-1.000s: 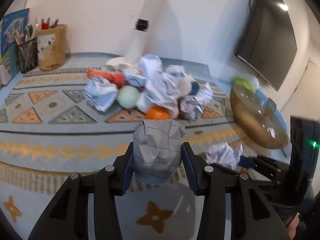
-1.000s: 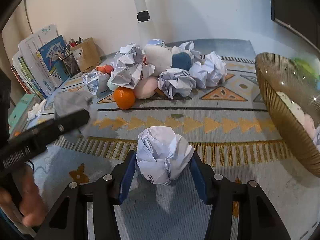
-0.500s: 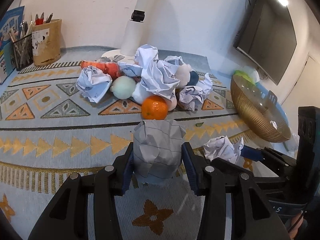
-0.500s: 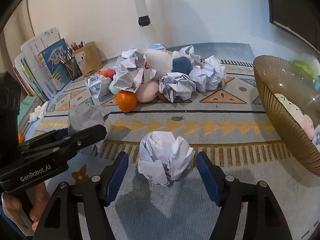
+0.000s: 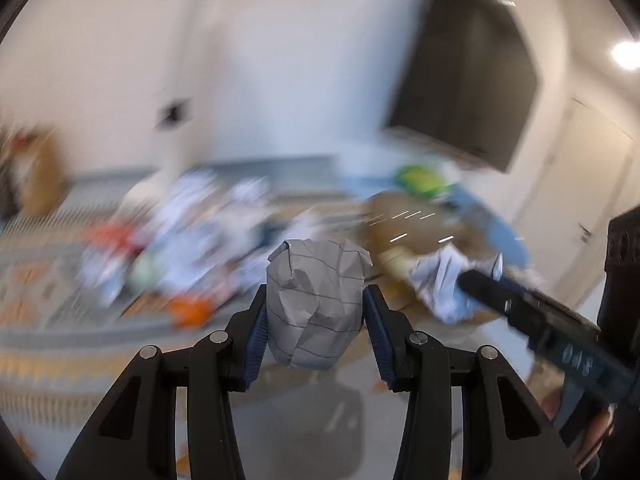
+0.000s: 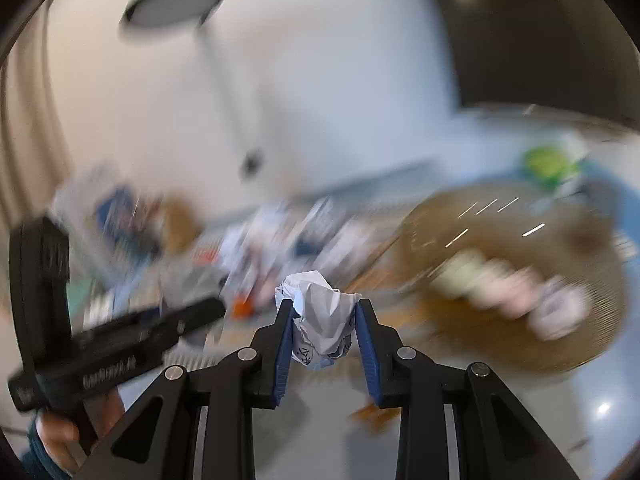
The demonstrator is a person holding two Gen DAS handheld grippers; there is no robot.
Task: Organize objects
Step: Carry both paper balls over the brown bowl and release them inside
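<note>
My left gripper point(image 5: 316, 312) is shut on a grey crumpled paper ball point(image 5: 316, 300) and holds it above the patterned mat. My right gripper point(image 6: 322, 320) is shut on a white crumpled paper ball point(image 6: 320, 312), also lifted. The right gripper with its white ball point(image 5: 440, 280) shows at the right of the left wrist view. The left gripper point(image 6: 120, 340) shows at the left of the right wrist view. Both views are blurred by motion. A pile of crumpled papers and toys point(image 5: 180, 248) lies behind, with an orange point(image 5: 188, 310) in front of it.
A brown woven bowl point(image 6: 600, 340) with several pale round things sits at the right, also in the left wrist view point(image 5: 404, 220). A white lamp pole point(image 6: 228, 92) stands at the back. A dark screen point(image 5: 468, 80) hangs on the wall. Books and a pen holder point(image 6: 120, 216) stand at the left.
My right gripper has shut on the white paper ball and lifted it. Both grippers have swung up and toward the bowl, and the views have blurred.
</note>
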